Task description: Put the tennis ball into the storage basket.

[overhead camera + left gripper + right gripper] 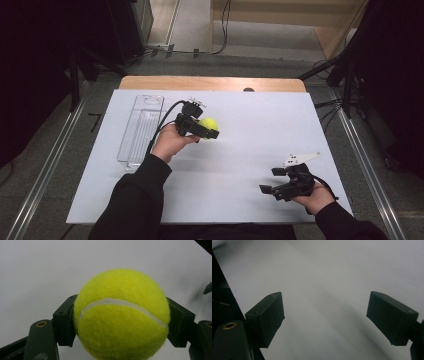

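The desk [240, 165] is a pale grey-white sheet, smooth and matte, laid over a wooden top whose rounded far edge shows as a tan strip at twelve o'clock. Around it the floor is grey carpet, with metal rails running along both sides, dark equipment stands at the left and right, cables trailing on the floor, and a light wooden step or platform beyond the far edge. No writing or brand can be read anywhere; the ball shows only its curved white seam.

A clear plastic tray [141, 130], long and narrow with rounded corners and ribbed walls, lies on the desk toward ten o'clock, running from near to far.

The tennis ball [209, 125] is bright yellow-green and fuzzy. It sits a little left of the desk's middle, toward eleven o'clock, just right of the tray, clamped in the left gripper [204, 131]. In the left gripper view the ball [122, 315] is between the two black block-shaped pads [65, 322], which press its left and right flanks, so the jaws are closed on it. Whether it rests on the desk or is held just above it I cannot tell.

The right gripper [272, 181] is held near the desk's front edge toward four o'clock, well apart from the ball, with a grey three-cornered plate on top. In the right gripper view its jaws stand wide apart with bare desk [327, 290] between them.
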A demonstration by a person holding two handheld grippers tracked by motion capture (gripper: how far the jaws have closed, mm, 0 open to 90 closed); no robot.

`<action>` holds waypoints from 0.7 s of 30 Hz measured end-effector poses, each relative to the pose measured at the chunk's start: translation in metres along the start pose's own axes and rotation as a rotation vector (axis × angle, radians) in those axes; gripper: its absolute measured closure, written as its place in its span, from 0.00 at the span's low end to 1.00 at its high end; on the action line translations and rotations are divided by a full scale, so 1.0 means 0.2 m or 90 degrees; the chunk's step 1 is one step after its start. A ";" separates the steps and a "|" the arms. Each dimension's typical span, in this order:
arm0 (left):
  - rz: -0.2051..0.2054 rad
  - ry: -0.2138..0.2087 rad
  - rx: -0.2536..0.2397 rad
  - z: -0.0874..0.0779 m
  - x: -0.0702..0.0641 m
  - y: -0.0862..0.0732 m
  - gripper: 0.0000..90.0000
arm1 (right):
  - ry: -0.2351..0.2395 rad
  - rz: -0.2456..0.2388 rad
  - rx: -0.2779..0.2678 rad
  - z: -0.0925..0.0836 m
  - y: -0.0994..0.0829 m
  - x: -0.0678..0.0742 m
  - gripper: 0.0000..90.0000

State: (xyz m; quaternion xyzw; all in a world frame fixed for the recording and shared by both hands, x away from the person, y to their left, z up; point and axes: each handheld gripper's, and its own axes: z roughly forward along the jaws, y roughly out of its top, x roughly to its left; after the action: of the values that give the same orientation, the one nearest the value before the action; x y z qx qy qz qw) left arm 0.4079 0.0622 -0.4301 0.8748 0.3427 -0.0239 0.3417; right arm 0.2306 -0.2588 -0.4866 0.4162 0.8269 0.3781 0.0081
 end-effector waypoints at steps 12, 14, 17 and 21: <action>0.005 -0.015 0.011 -0.05 -0.02 0.01 0.29 | 0.000 0.001 -0.002 0.00 0.00 0.00 0.14; 0.003 -0.018 0.007 -0.07 -0.02 0.01 0.29 | -0.001 0.002 -0.002 0.00 0.00 0.00 0.14; 0.004 -0.022 0.006 -0.10 -0.02 0.02 0.29 | 0.000 0.001 -0.002 0.00 0.00 0.00 0.14; 0.005 -0.020 0.003 -0.13 -0.02 0.02 0.29 | -0.001 0.002 -0.001 0.00 0.00 0.00 0.14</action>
State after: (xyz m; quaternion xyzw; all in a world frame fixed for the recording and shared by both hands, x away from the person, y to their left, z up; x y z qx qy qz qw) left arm 0.4028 0.0730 -0.4067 0.8765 0.3336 -0.0371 0.3452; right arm 0.2308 -0.2591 -0.4866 0.4182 0.8257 0.3785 0.0085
